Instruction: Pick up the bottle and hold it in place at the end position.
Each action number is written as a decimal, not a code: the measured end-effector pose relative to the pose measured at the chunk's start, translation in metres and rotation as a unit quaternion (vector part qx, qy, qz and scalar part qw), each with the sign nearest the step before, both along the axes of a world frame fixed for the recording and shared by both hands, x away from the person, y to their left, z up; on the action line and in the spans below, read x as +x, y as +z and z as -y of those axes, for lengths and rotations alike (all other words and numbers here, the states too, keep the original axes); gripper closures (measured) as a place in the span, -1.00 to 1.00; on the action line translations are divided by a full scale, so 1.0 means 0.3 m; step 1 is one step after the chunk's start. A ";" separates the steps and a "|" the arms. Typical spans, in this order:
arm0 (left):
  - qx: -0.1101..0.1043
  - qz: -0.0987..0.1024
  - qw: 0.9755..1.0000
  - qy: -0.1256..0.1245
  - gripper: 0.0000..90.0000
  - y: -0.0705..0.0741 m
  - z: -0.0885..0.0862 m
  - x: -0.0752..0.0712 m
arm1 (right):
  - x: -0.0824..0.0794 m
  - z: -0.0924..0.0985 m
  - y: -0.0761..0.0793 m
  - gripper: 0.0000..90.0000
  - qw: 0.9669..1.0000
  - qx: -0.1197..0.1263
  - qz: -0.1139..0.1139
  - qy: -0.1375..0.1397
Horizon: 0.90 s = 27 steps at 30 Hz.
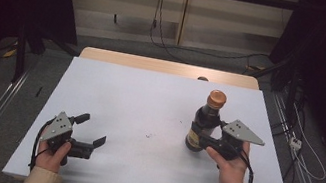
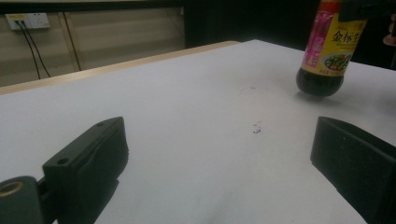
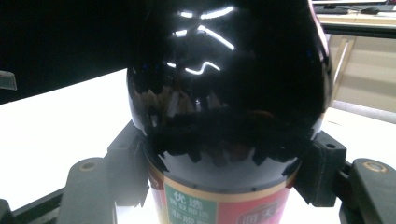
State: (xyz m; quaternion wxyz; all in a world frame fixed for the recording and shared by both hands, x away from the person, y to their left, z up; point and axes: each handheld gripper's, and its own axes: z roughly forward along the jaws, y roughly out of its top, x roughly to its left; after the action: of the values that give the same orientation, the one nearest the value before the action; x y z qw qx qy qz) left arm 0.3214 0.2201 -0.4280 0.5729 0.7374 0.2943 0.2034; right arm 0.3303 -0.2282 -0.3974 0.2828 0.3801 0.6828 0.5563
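Your right tool (image 1: 204, 138) grips the soy sauce bottle (image 1: 204, 124) at its label: glossy, heavy, slippery, so keep it upright. Your left tool (image 1: 91, 131) rests open.

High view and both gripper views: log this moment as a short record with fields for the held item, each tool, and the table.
held item: dark sauce bottle with an orange-brown cap, label facing the left side
bottle pose: tilted; in the left gripper view its base looks lifted off the table
right tool: shut on the bottle at label height
left tool: open, nothing between its jaws, low over the table
table: white top, a small dark mark near the middle
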 end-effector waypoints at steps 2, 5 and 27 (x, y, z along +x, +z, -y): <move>0.000 0.000 1.000 -0.001 -0.91 0.000 0.000 0.000 | 0.011 -0.016 0.000 -0.31 1.000 -0.004 0.000 0.007; -0.001 0.000 1.000 -0.002 -0.91 0.000 0.000 0.001 | 0.031 -0.035 0.000 -0.31 1.000 0.002 -0.001 0.015; -0.009 -0.008 1.000 -0.002 -0.91 -0.004 0.000 0.002 | 0.167 -0.125 0.017 -0.31 0.999 -0.013 0.001 0.040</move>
State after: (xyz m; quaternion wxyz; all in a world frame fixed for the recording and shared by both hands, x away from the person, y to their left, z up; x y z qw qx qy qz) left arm 0.3220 0.2200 -0.4292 0.5771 0.7347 0.2995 0.1937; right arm 0.3806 -0.1907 -0.3923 0.2656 0.3488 0.7041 0.5586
